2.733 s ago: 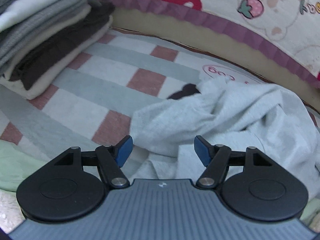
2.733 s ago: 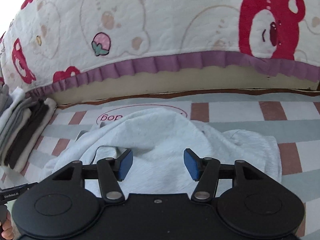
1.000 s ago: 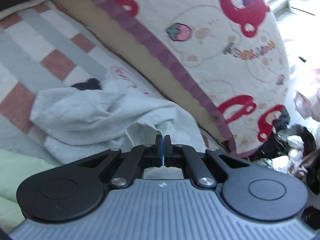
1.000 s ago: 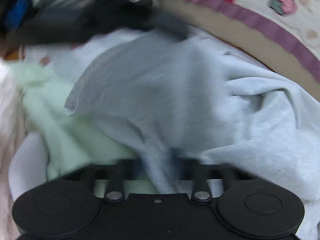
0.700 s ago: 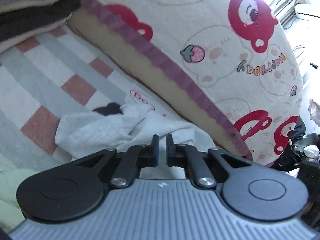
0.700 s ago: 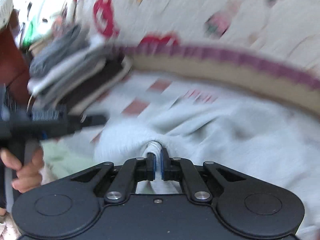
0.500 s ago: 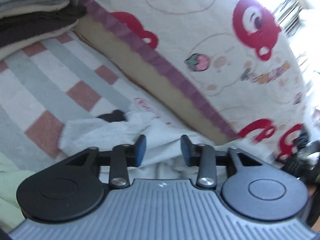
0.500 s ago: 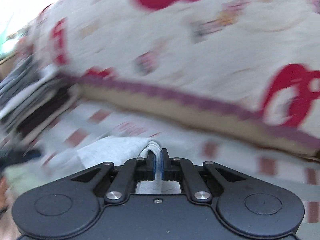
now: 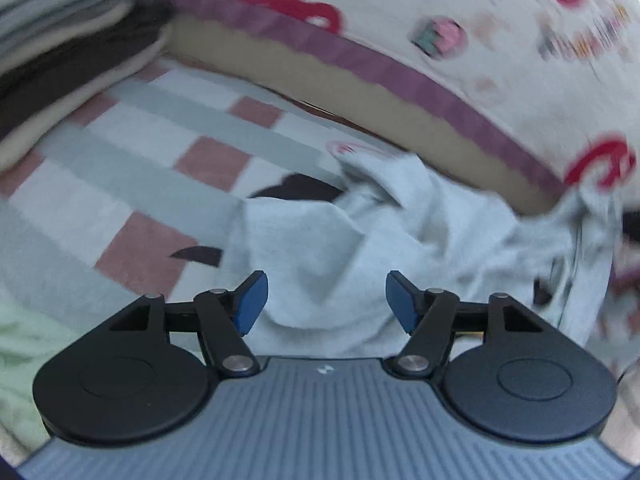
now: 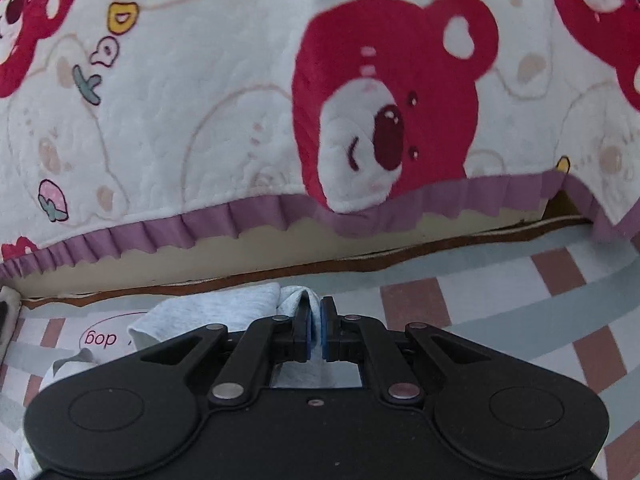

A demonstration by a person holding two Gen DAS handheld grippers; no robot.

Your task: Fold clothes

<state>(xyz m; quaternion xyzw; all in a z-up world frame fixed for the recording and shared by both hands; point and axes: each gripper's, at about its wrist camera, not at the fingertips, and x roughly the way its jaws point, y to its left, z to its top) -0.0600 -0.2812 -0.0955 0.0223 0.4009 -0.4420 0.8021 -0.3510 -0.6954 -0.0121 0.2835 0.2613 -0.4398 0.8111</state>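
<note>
step: spreading pale grey knit garment (image 9: 340, 240) | right tongs (image 10: 315, 330) pinching its edge | left tongs (image 9: 326, 300) just opened wide, empty | next: regrip opposite edge

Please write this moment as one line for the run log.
step: spreading light grey garment | left gripper: open, jaws just opened, above garment | right gripper: shut on garment edge | surface: checked sheet

Left wrist view is motion-blurred: folded stack (image 9: 76, 60) cut off at upper left of the tool. Grey garment (image 10: 224, 308) mostly hidden beneath right gripper (image 10: 316, 330).
</note>
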